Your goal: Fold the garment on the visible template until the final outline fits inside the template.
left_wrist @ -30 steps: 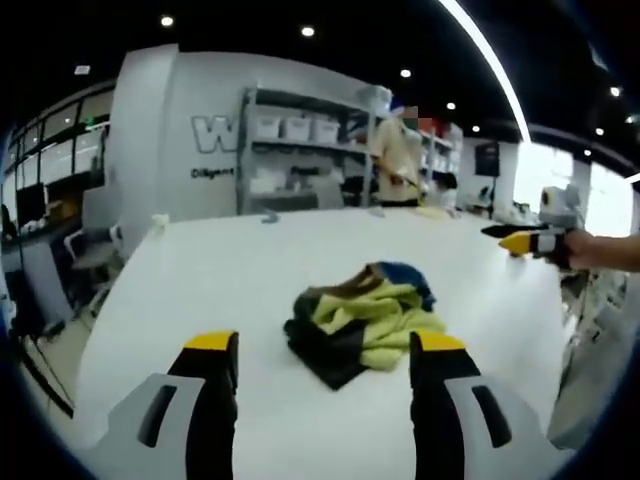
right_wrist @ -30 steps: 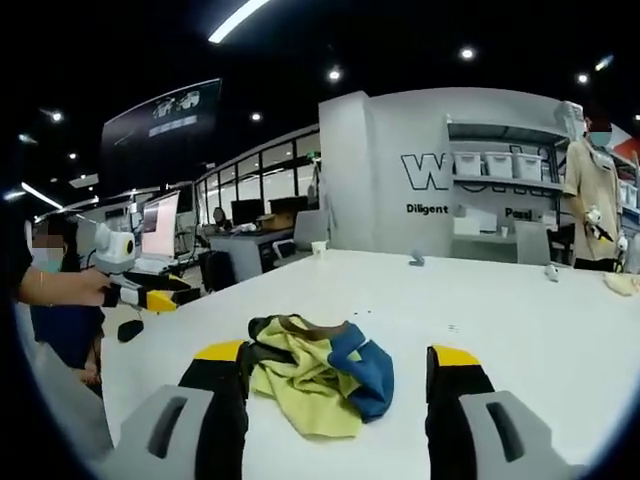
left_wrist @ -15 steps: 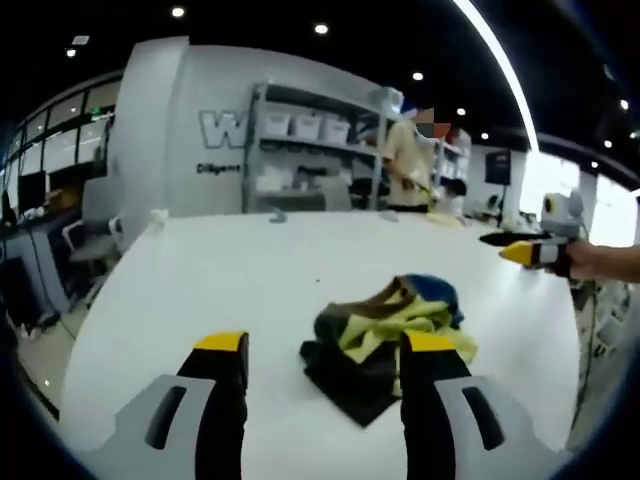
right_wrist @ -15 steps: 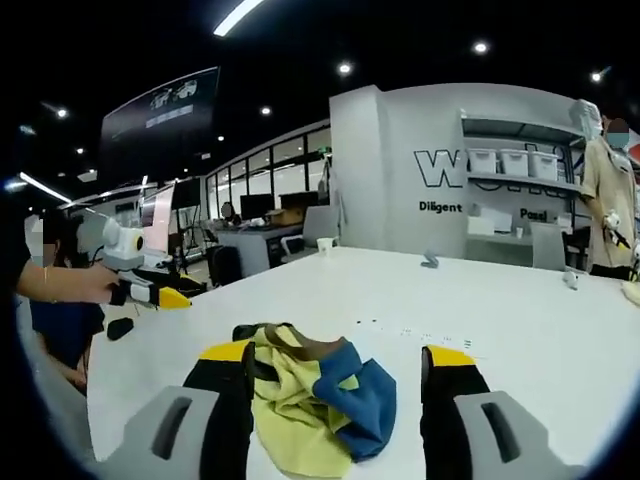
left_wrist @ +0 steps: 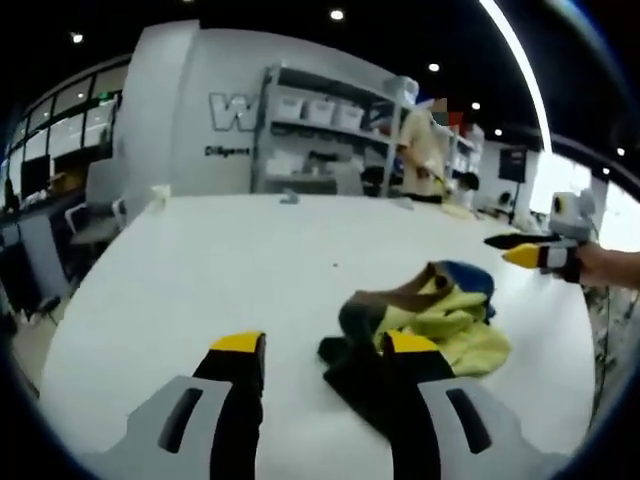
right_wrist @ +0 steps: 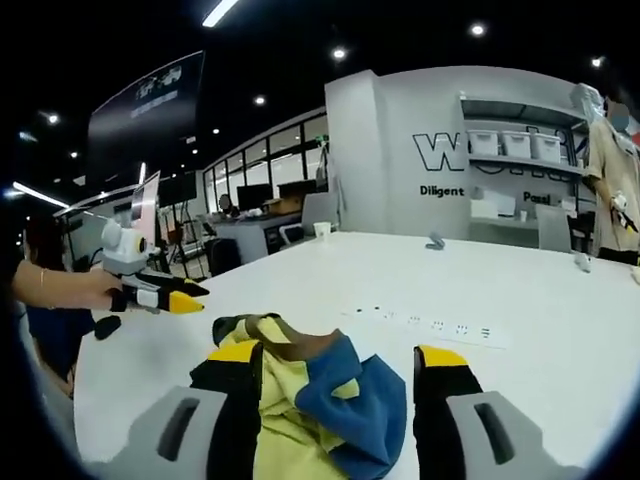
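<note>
Your left gripper (left_wrist: 325, 345) and right gripper (right_wrist: 340, 352) both have their jaws apart. The garment (right_wrist: 320, 395) lies crumpled on the white table (left_wrist: 200, 270), between your right jaws and just beside your left gripper's right jaw.

The near dark edge of the garment (left_wrist: 420, 330) is covered by the left claw's (left_wrist: 325, 345) right jaw in the left gripper view, so where the cloth ends there cannot be told. In the right gripper view the garment's near part runs under the right claw (right_wrist: 340, 352) and off the bottom edge, its outline lost. No template line can be made out on the counter (left_wrist: 230, 260); the small dark marks (right_wrist: 430, 322) on it in the right gripper view are too small to read. The wall lettering (right_wrist: 470, 155) is cut off by the shelves (right_wrist: 520, 150). The far person (left_wrist: 425, 150) is blurred.
</note>
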Action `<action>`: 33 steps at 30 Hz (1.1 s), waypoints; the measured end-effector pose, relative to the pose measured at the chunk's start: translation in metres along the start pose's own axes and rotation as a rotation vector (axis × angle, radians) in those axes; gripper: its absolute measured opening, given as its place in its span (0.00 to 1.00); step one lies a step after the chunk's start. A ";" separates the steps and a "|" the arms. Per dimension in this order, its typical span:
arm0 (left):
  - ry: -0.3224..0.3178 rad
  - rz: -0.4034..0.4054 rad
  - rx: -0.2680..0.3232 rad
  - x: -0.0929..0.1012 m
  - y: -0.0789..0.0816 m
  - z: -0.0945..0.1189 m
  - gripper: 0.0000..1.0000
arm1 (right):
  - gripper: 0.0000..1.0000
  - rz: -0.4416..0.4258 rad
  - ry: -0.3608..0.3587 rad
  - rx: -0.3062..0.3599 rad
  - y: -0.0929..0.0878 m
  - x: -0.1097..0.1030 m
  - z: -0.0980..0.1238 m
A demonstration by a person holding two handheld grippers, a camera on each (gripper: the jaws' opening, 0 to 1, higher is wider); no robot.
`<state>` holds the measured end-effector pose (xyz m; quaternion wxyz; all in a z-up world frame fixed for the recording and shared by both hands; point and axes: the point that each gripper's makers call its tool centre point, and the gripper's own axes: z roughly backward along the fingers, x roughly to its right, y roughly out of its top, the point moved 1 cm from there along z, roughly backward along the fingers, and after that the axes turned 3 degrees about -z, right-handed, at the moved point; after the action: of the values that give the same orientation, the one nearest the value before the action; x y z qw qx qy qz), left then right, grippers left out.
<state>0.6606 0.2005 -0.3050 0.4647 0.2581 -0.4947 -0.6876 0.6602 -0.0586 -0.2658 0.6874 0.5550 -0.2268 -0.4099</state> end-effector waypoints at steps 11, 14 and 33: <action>-0.047 0.025 -0.035 0.006 -0.017 -0.028 0.26 | 0.46 -0.031 -0.014 -0.052 -0.025 0.008 -0.016; -0.064 0.049 -0.043 0.007 -0.019 -0.032 0.18 | 0.45 -0.035 -0.021 -0.061 -0.026 0.008 -0.019; -0.137 0.016 -0.103 0.032 -0.027 -0.031 0.00 | 0.00 -0.061 0.010 -0.062 -0.035 0.004 -0.021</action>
<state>0.6611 0.1607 -0.3384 0.4480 0.1820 -0.4913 -0.7244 0.6677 -0.0518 -0.3054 0.6926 0.5422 -0.1936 -0.4346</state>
